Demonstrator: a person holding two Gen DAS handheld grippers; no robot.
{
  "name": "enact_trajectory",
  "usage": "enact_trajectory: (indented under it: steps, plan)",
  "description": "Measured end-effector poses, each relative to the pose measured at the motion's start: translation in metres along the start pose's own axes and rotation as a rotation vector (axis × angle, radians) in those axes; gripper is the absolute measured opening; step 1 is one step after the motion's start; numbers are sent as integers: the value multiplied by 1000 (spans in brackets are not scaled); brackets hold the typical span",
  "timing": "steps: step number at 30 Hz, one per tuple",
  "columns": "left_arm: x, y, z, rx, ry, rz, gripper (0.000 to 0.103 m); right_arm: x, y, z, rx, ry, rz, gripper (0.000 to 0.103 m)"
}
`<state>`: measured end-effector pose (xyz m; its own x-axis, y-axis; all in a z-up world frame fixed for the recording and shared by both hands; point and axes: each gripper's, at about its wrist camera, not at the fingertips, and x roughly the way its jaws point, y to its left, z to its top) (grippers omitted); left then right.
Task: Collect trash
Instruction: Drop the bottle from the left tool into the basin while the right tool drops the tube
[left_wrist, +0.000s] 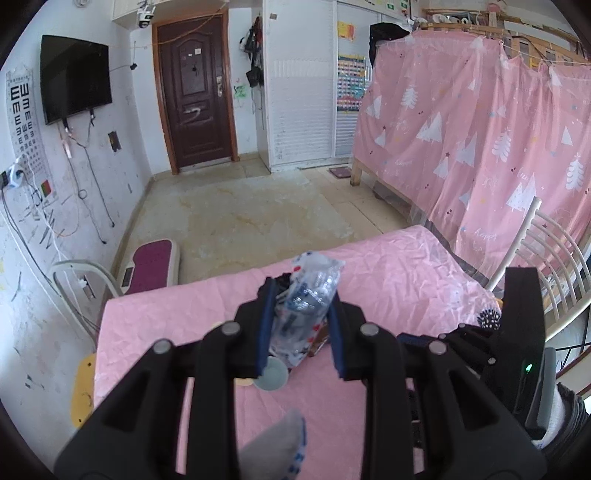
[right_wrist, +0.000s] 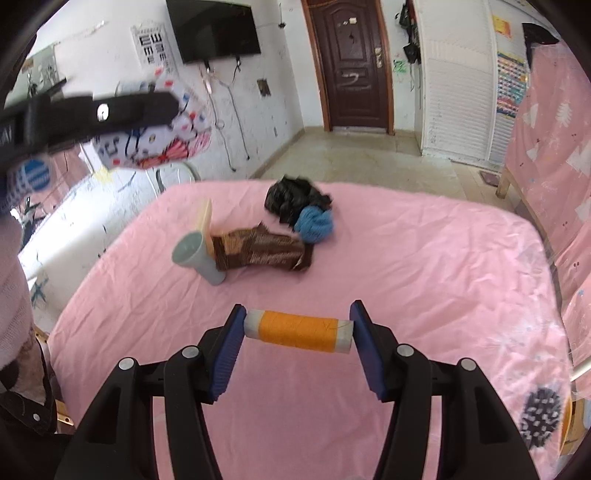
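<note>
My left gripper (left_wrist: 301, 314) is shut on a crumpled clear plastic wrapper (left_wrist: 308, 295) with red and blue print, held above the pink table (left_wrist: 388, 280). In the right wrist view the same gripper (right_wrist: 110, 110) and wrapper (right_wrist: 155, 144) hang high at the left. My right gripper (right_wrist: 297, 325) spans an orange thread spool (right_wrist: 299, 330) end to end, both pads touching its white ends, low over the pink cloth (right_wrist: 424, 266).
On the table lie a grey cup (right_wrist: 197, 258) on its side, a brown patterned wrapper (right_wrist: 258, 251), a wooden piece (right_wrist: 205, 221), a black crumpled bag (right_wrist: 295, 197) and a blue yarn ball (right_wrist: 316, 223). A white chair (left_wrist: 546, 258) stands right.
</note>
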<state>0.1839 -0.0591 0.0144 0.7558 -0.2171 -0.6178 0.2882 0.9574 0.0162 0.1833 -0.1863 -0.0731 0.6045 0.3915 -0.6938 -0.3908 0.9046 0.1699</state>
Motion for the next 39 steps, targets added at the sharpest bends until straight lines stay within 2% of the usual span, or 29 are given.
enact_trajectory:
  steps: [11,22,30,39]
  plan:
    - [-14,-54,5,76,-24,-35,25,-77,-61,-8,119,-159,-81,48]
    - [-9,-128,9,176,-24,-119,25,-149,-133,-31,223,-269,-188,48]
    - [9,-177,13,233,5,-170,25,-170,-176,-49,273,-283,-236,48]
    - [29,-229,17,284,33,-215,25,-178,-218,-74,317,-253,-283,48]
